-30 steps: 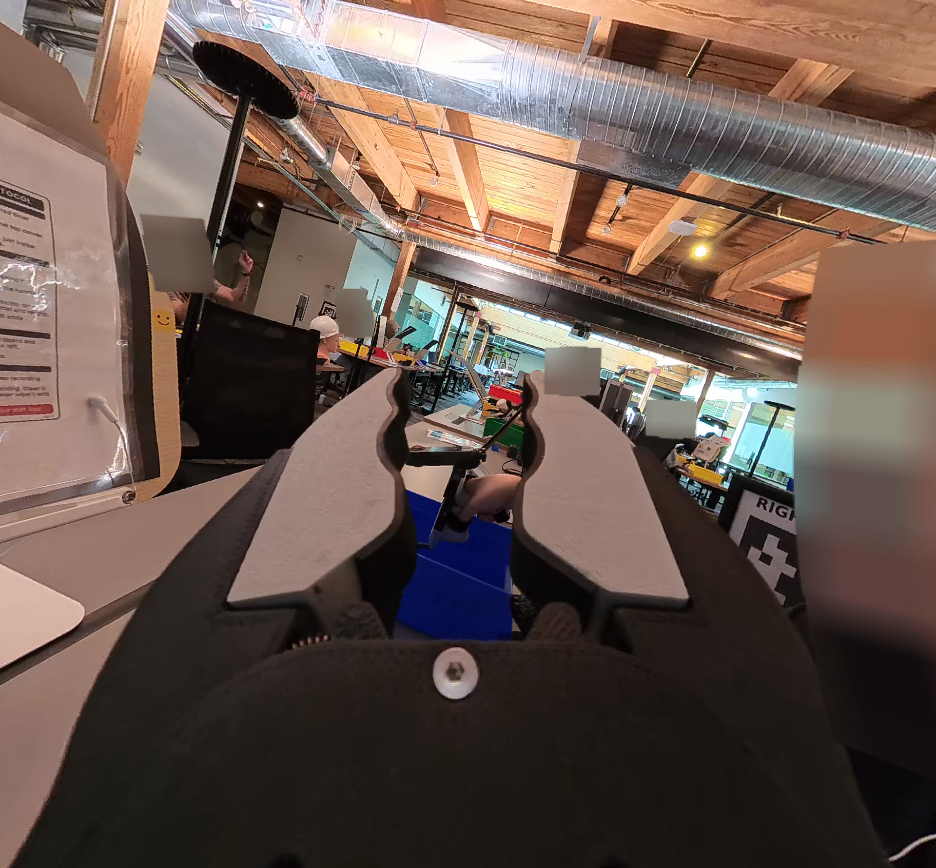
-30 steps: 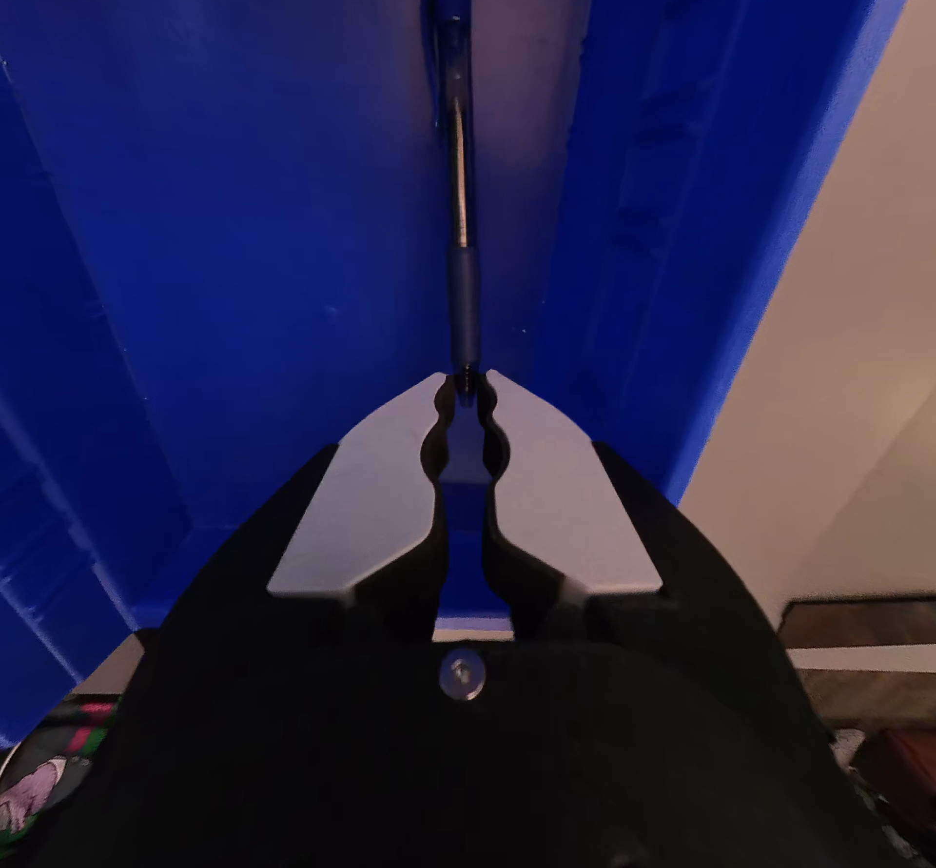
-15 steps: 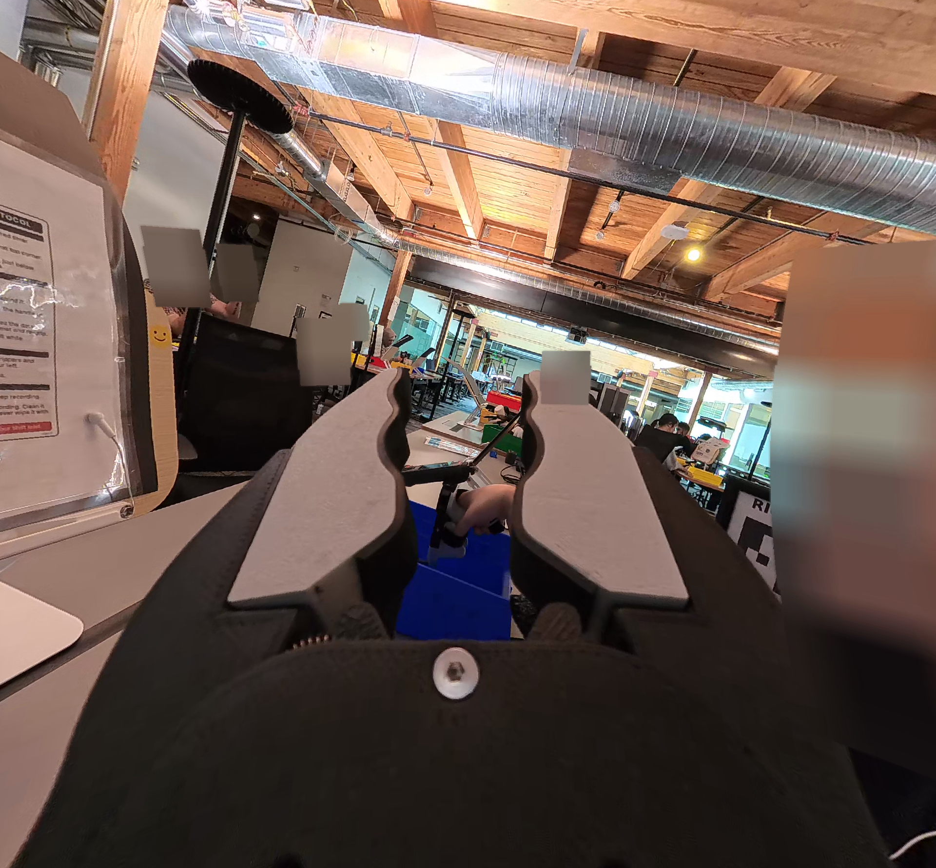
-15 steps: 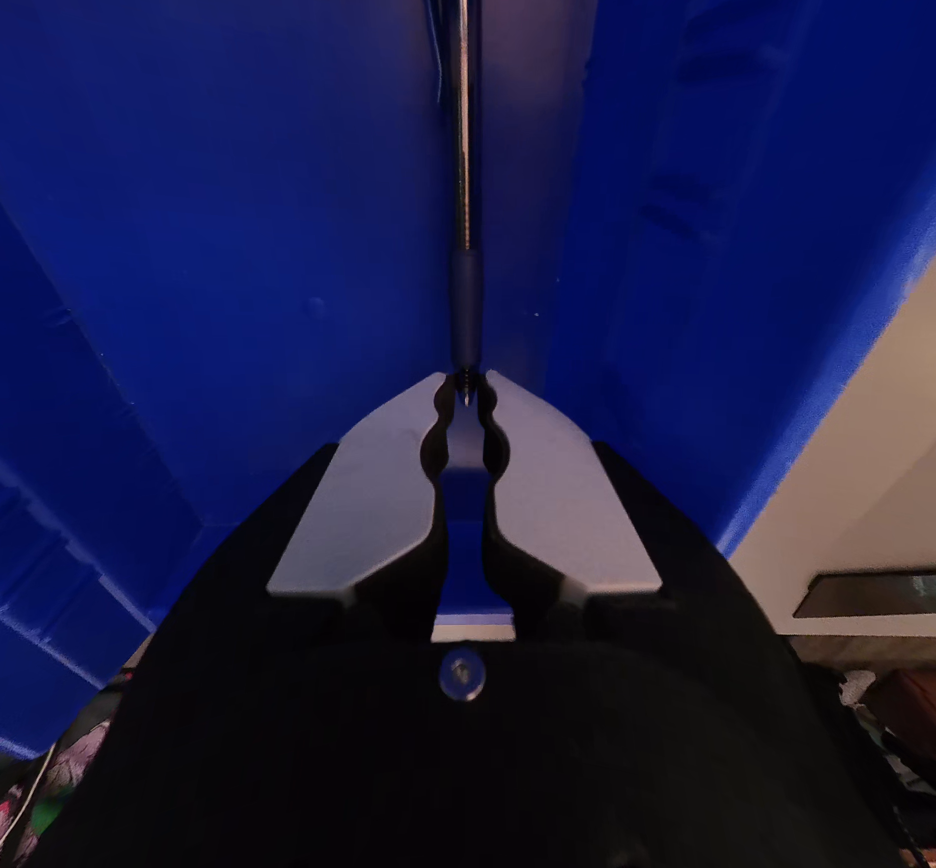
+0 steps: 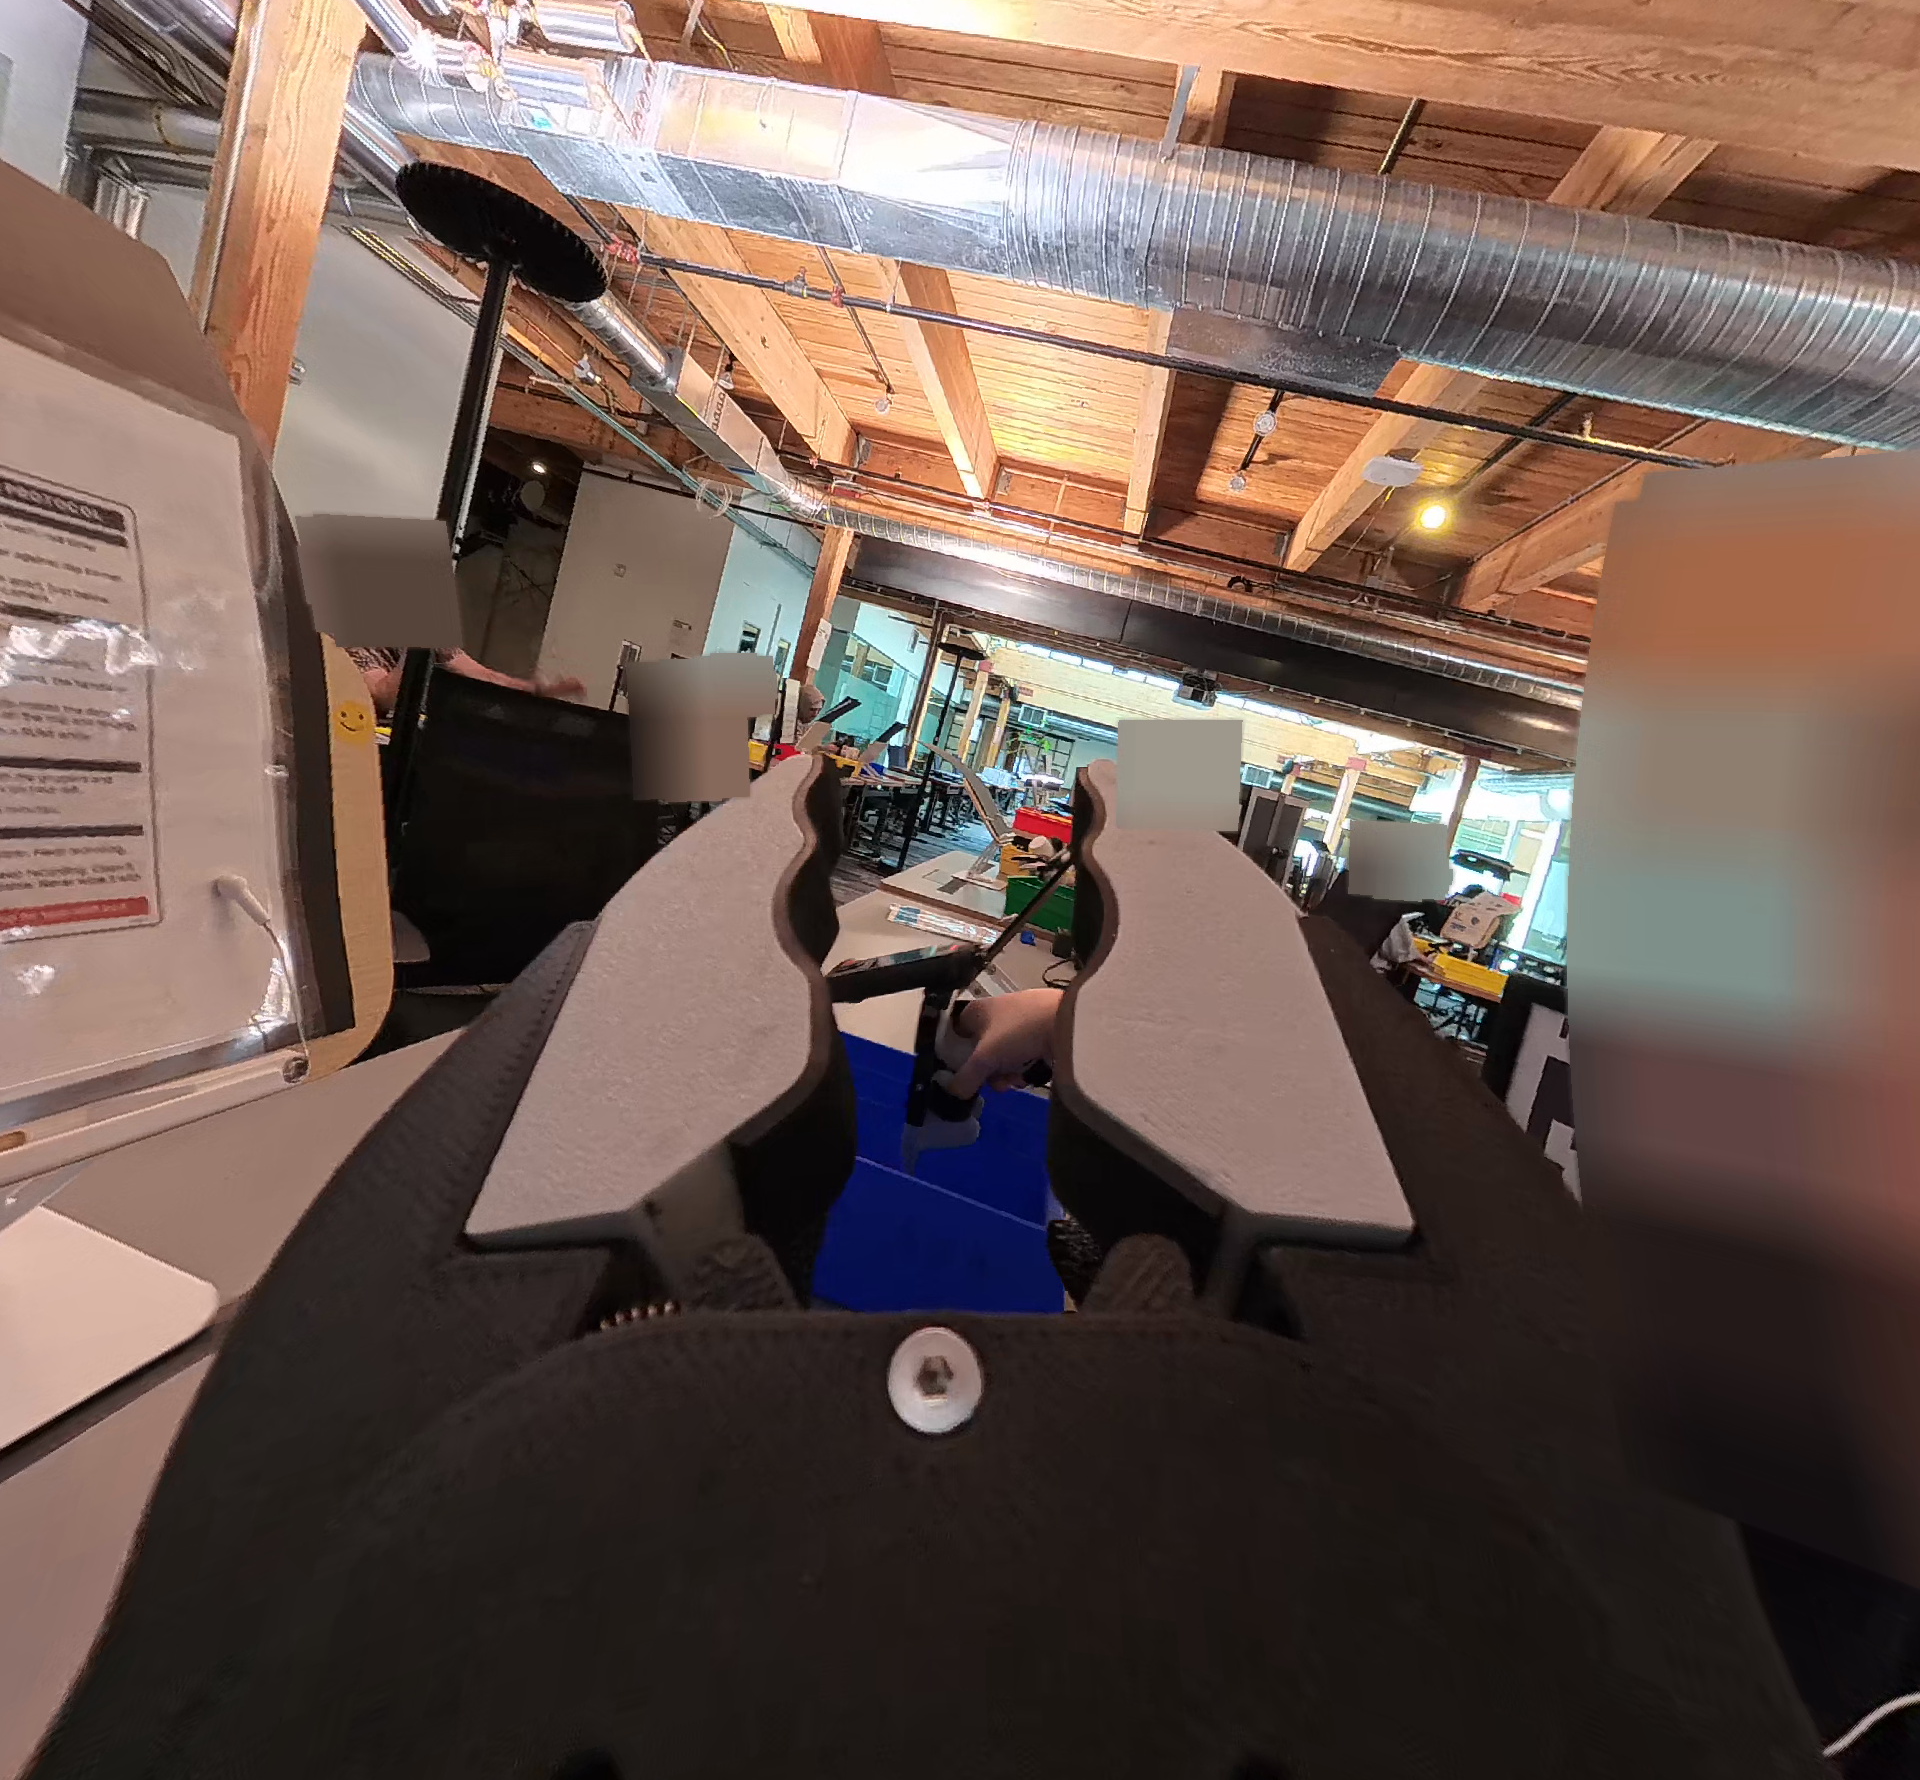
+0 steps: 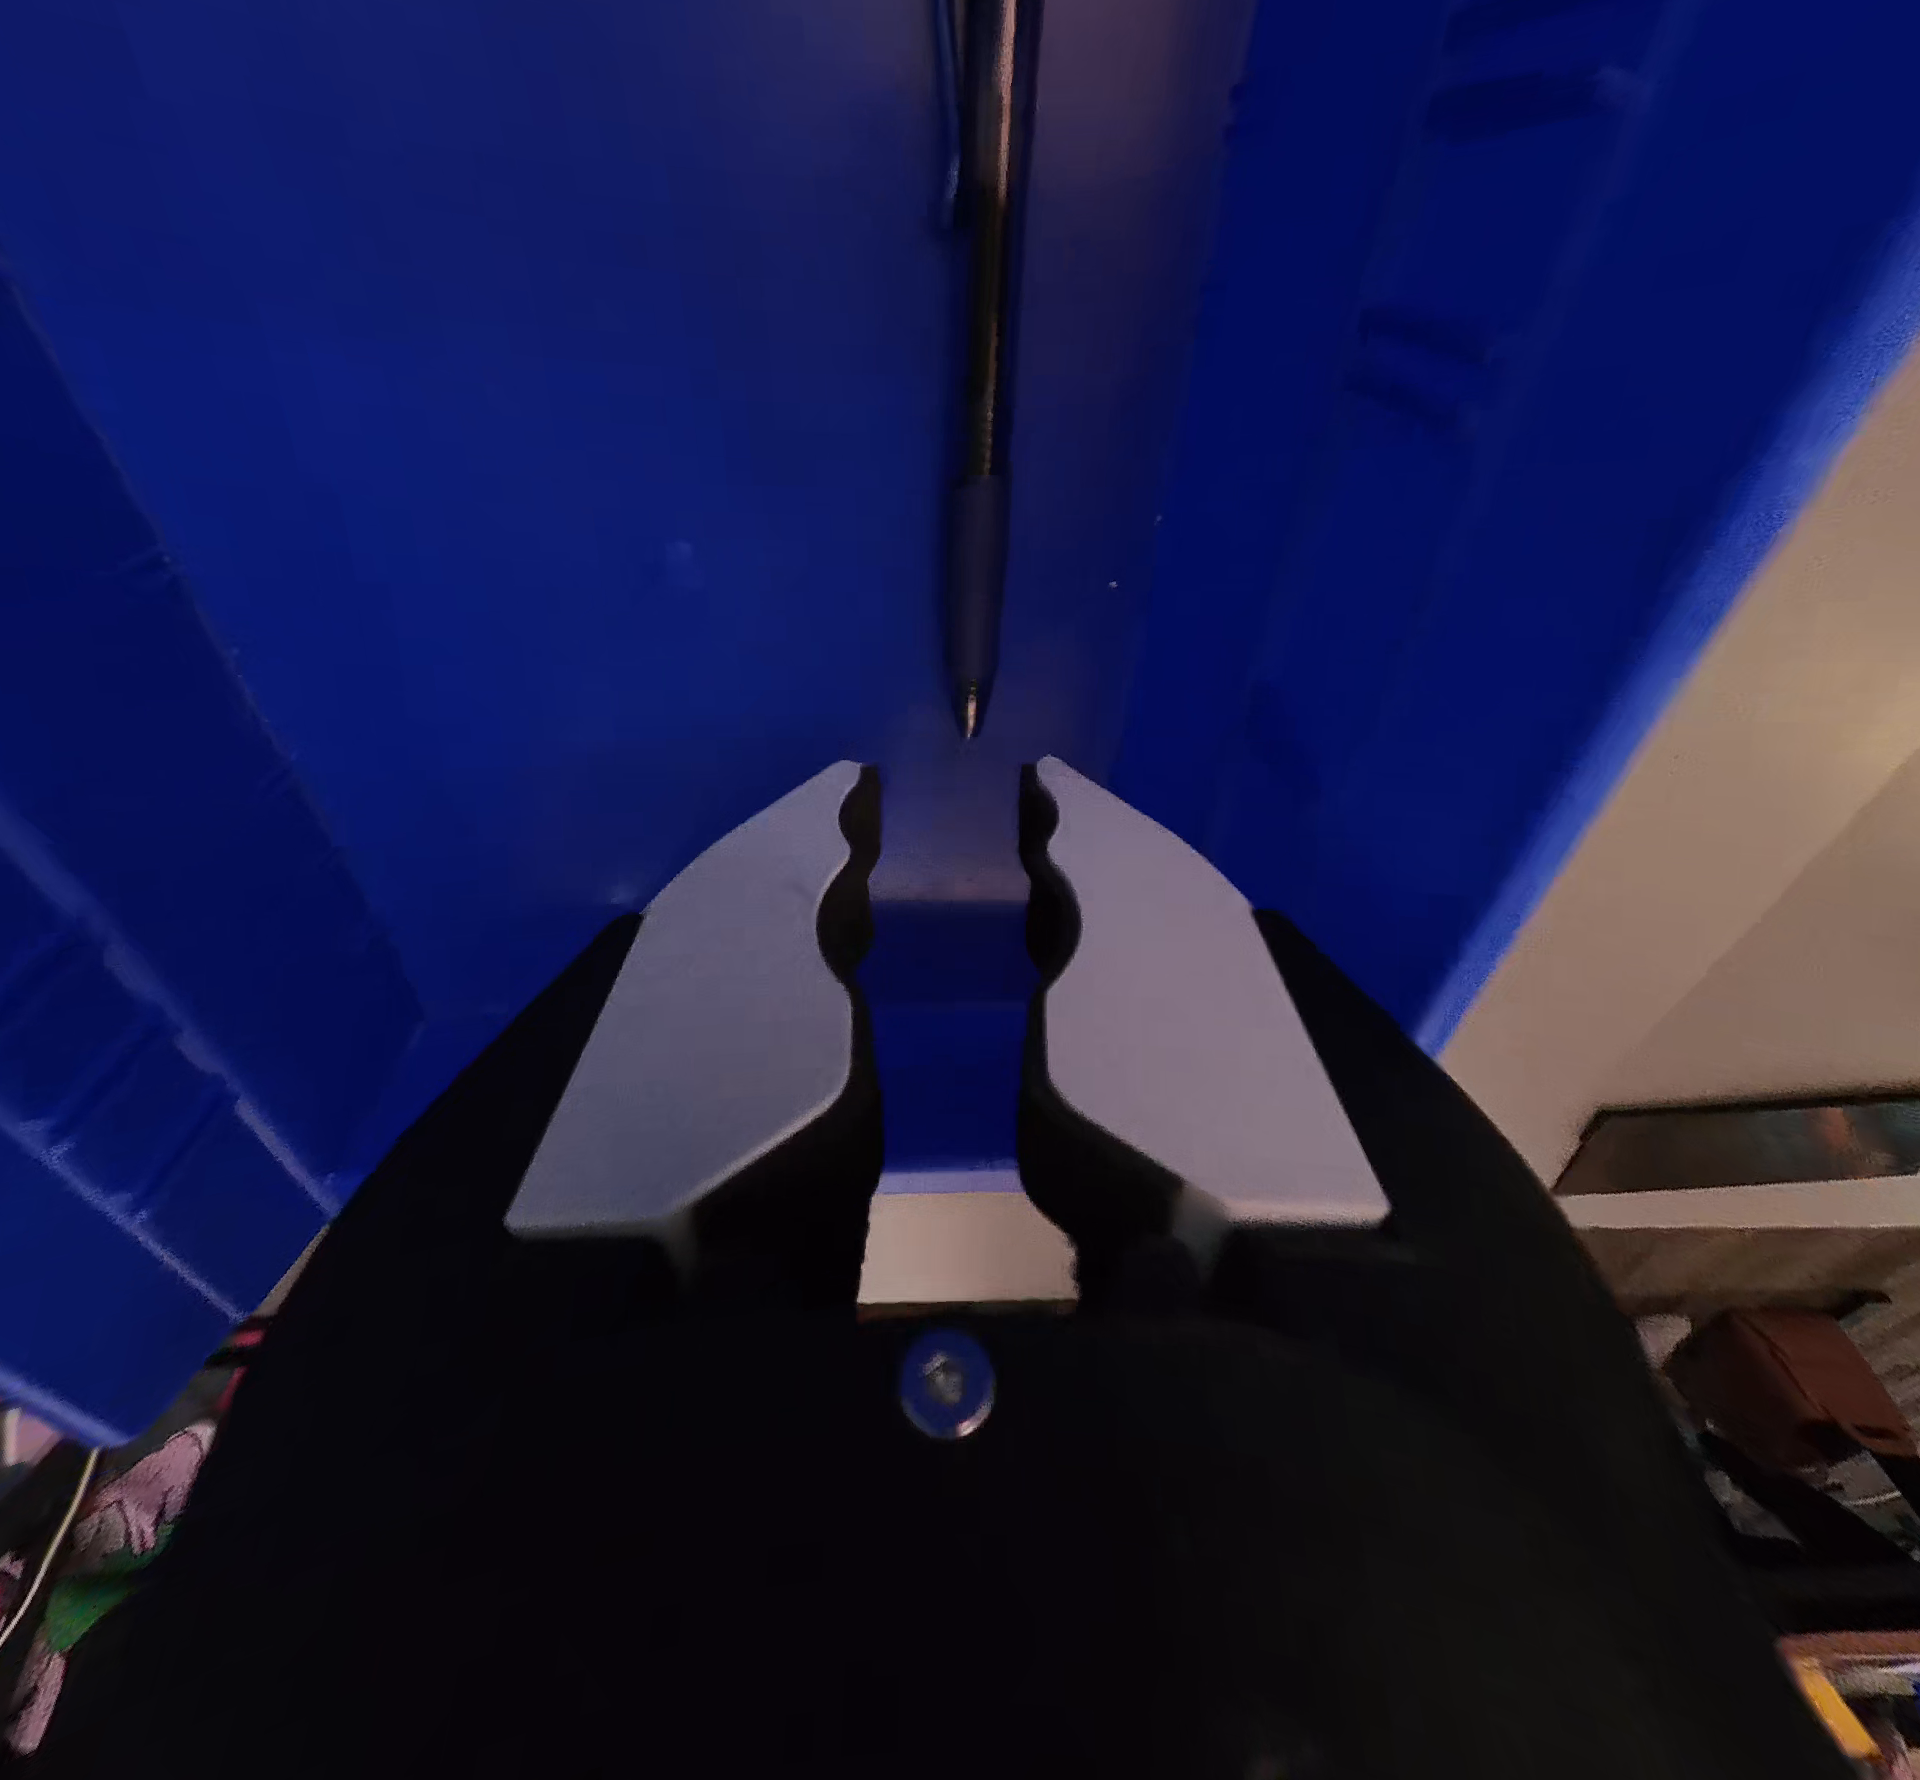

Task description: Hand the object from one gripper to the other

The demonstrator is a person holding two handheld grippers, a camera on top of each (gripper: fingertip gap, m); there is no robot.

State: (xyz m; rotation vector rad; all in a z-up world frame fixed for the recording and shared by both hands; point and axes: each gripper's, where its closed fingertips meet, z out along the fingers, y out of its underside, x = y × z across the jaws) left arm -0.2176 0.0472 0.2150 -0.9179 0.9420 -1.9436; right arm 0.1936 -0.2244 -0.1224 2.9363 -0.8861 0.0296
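Note:
A blue pen [image 6: 985,359] lies on the floor of a blue bin [image 6: 468,380], along the crease by its right wall, with its tip toward me. My right gripper [image 6: 951,769] is open inside the bin, its fingertips just short of the pen tip and not touching it. My left gripper [image 5: 951,774] is open and empty, tilted up toward the ceiling, above the table and in front of the blue bin [image 5: 935,1242]. Beyond its fingers the other gripper's handle with a hand on it [image 5: 987,1034] shows above the bin.
A grey table [image 5: 156,1242] carries a sign stand in a clear holder [image 5: 114,774] at the left. A black-and-white marker board [image 5: 1538,1076] stands at the right. Beige table top [image 6: 1714,899] lies right of the bin. People sit at desks far behind.
My right gripper has opened and let go of the pen tip, which now lies free in the bin. The left gripper has stayed open with only a slight shift of view.

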